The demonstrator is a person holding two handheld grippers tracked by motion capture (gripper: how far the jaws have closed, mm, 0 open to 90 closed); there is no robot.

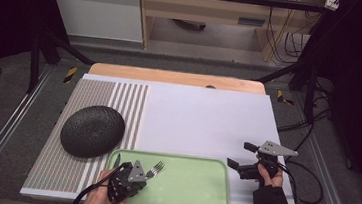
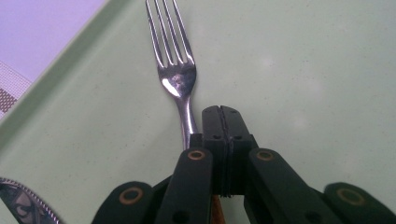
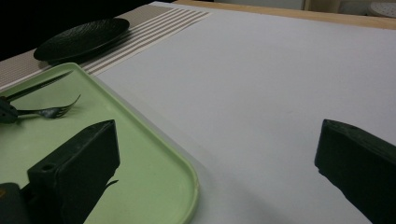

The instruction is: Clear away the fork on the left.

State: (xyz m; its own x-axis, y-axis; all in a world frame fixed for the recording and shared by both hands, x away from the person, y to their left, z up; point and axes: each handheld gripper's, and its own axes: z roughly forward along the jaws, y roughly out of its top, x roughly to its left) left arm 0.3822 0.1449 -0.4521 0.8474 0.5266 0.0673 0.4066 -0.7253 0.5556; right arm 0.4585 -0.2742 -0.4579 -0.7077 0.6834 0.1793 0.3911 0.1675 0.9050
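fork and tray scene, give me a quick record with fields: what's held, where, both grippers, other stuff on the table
held thing: fork, metal, tines pointing away from the left gripper
left gripper: jaws shut, the fork's handle running under them; whether they clamp it is unclear
fork position: over the green tray, near its far left corner
second utensil: a dark-looking piece lying on the tray beside the fork, kind unclear
right gripper: jaws wide open, nothing between them, over the white mat right of the tray
other things: black textured plate on the striped placemat
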